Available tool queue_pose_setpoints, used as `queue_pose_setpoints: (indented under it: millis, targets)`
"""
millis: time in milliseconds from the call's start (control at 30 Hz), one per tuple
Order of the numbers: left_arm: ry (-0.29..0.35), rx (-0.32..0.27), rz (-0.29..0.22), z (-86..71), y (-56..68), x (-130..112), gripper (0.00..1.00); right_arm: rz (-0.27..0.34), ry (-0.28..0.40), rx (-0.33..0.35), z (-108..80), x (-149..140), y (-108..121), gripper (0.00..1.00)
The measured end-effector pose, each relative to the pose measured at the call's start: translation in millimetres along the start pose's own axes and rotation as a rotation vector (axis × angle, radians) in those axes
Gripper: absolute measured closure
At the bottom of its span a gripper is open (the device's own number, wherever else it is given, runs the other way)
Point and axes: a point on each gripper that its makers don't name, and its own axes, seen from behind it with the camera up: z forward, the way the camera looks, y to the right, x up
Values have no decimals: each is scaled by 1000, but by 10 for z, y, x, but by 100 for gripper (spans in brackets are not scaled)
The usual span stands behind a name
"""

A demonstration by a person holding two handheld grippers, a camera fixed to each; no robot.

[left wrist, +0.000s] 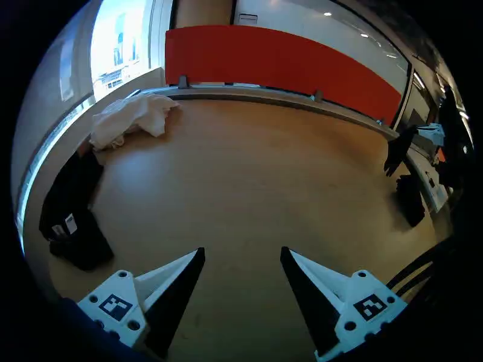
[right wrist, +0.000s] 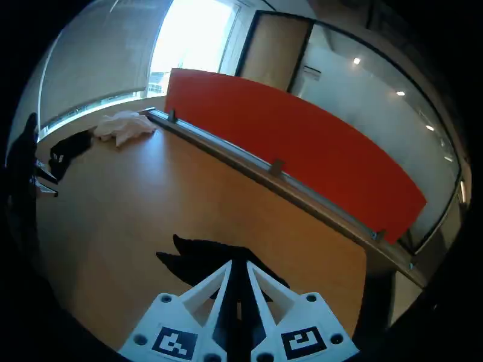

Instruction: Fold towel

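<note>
right gripper (right wrist: 239, 263) pinches black towel (right wrist: 193, 259) at its tips; left gripper (left wrist: 242, 250) spread.

Blown-out window (right wrist: 193, 36) glare (fisheye-bent edges), dim foreground.

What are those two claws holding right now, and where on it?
The left gripper is open and empty; the right gripper pinches a black cloth, seemingly at its edge.

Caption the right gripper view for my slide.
Right gripper pinches a black cloth over the wooden table; a crumpled white towel lies at the far corner.
</note>
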Motion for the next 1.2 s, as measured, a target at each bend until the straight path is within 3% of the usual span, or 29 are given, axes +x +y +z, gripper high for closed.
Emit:
queue_pose_setpoints:
  millis: [567, 1200]
  targets:
    - [-8, -1, 34, 7, 142, 57, 7, 41, -56, -54, -158, -437, 535, 99]
    - [-4, -15, 50, -27, 259, 98, 7, 81, -83, -75, -493, -779, 586, 99]
